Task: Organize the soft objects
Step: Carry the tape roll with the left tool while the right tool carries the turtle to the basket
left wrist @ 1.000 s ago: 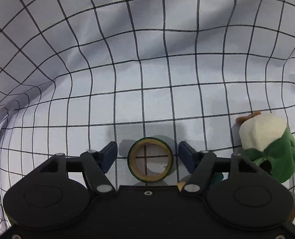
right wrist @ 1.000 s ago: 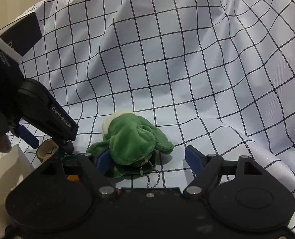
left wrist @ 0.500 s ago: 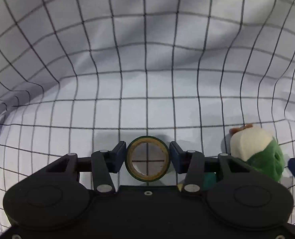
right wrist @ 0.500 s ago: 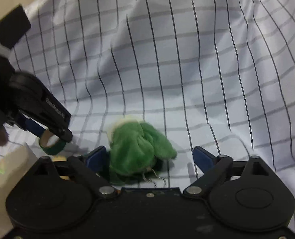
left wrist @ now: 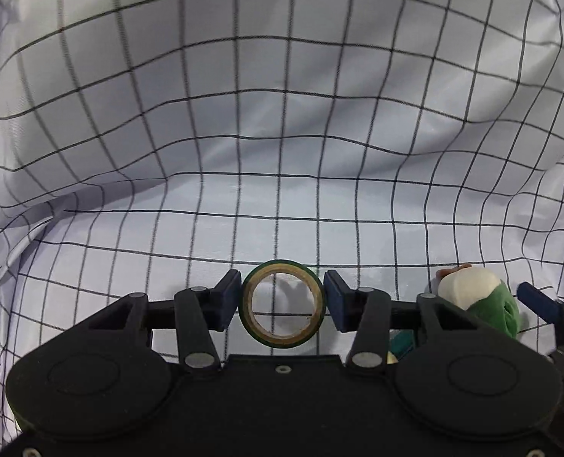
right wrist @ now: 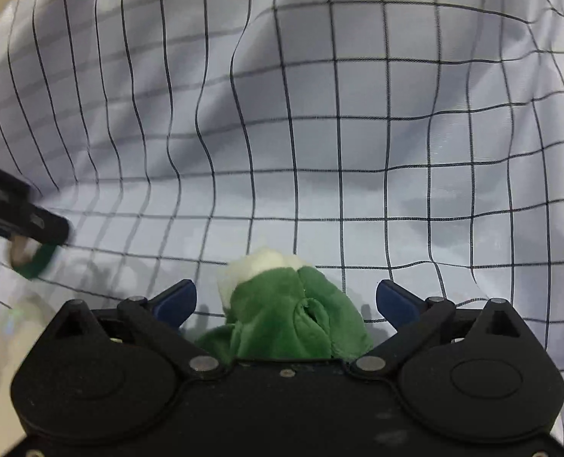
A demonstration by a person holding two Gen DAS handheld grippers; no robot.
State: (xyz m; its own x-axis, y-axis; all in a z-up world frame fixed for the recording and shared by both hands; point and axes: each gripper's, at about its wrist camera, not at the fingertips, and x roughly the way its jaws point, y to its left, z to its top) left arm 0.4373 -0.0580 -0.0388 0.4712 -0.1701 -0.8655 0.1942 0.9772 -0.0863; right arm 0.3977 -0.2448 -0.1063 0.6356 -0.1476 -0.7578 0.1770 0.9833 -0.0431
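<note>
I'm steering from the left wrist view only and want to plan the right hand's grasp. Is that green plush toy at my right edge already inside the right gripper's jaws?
Observer: Yes, the green plush toy sits between the jaws of the right gripper, but they stand wide and neither pad touches it.
Operator: Which part of the toy faces that gripper?
Observer: Its green back; the cream-white part points away, toward the far folds of the checked cloth.
Operator: Can that camera see my tape roll?
Observer: Yes, blurred at its left edge: the green tape roll hangs clear of the cloth, clamped in the left gripper.
</note>
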